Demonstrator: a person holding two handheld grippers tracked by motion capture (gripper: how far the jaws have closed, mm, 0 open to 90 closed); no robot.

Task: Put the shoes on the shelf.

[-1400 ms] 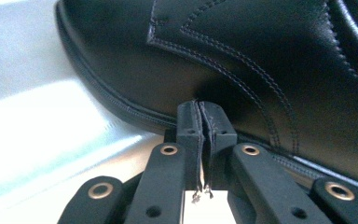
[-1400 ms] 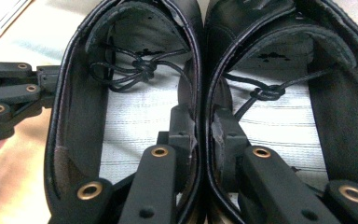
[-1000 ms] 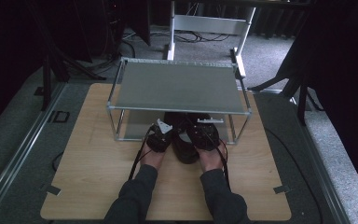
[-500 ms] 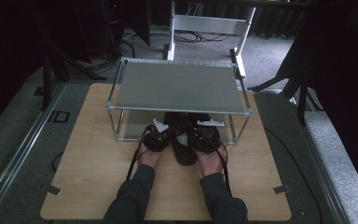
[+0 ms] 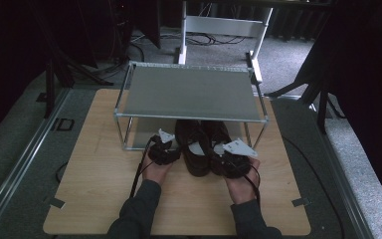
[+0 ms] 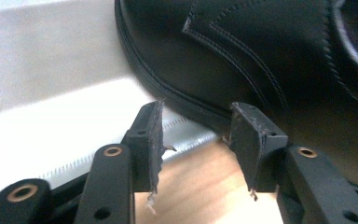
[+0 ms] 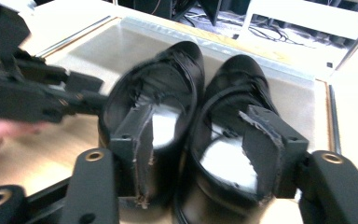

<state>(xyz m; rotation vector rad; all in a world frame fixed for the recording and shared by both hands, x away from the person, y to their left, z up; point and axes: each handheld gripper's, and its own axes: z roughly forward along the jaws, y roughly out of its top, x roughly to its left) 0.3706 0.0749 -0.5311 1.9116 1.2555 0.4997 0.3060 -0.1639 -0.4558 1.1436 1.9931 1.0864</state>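
A pair of black leather shoes stands side by side, toes under the metal rack, heels toward me: the left shoe and the right shoe. My left gripper sits just left of the left shoe. Its jaws have just been opening; in the left gripper view they stand apart with nothing between them, and the shoe's sole edge lies just past the tips. My right gripper is at the right shoe's heel. Its jaws have just been opening too and stand apart behind both heels, pressing nothing.
The rack has a top shelf and a low silver shelf and stands at the back of a wooden board. Thin posts hold its front corners. Grey carpet, cables and dark stands surround the board. The left gripper appears beside the shoes.
Both grippers have opened and let go of the shoes. The right hand has drawn back to the right and toward me; the left hand has stayed put.
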